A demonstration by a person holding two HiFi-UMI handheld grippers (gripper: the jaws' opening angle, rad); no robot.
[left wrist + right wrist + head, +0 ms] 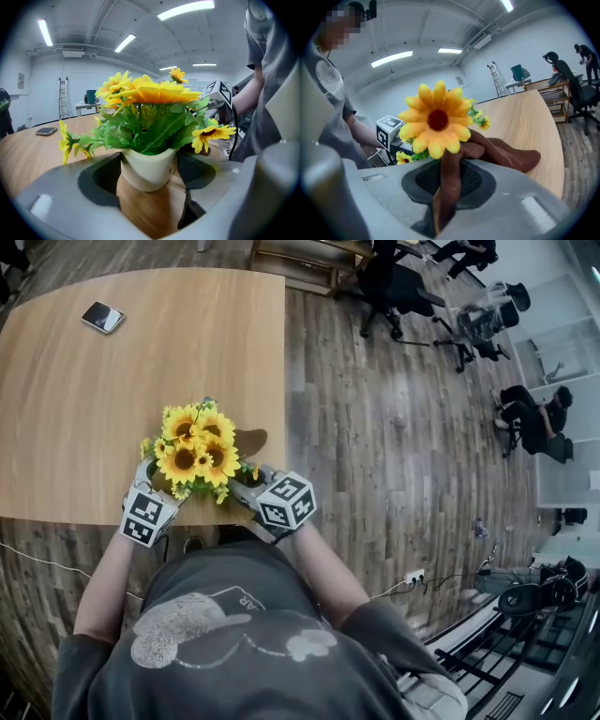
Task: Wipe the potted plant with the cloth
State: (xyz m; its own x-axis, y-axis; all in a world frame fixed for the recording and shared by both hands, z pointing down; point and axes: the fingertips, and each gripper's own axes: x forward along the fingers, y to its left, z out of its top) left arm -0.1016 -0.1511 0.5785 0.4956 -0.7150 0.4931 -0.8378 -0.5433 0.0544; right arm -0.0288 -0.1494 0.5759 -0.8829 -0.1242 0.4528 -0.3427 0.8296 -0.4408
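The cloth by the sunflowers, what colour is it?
The cloth is dark brown; the right gripper view shows it best.

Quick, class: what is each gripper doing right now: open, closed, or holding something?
Left gripper: closed on the plant's white pot.
Right gripper: closed on the brown cloth.

A pale wooden surface (84,409) with a rounded corner fills the upper left. A dark phone (102,317) lies flat near its far edge. Beside it runs grey-brown plank floor (394,456), with black office chairs (394,287) and a seated person (532,414) well apart. A ladder (62,97) stands by the far wall under strip lights (185,9).
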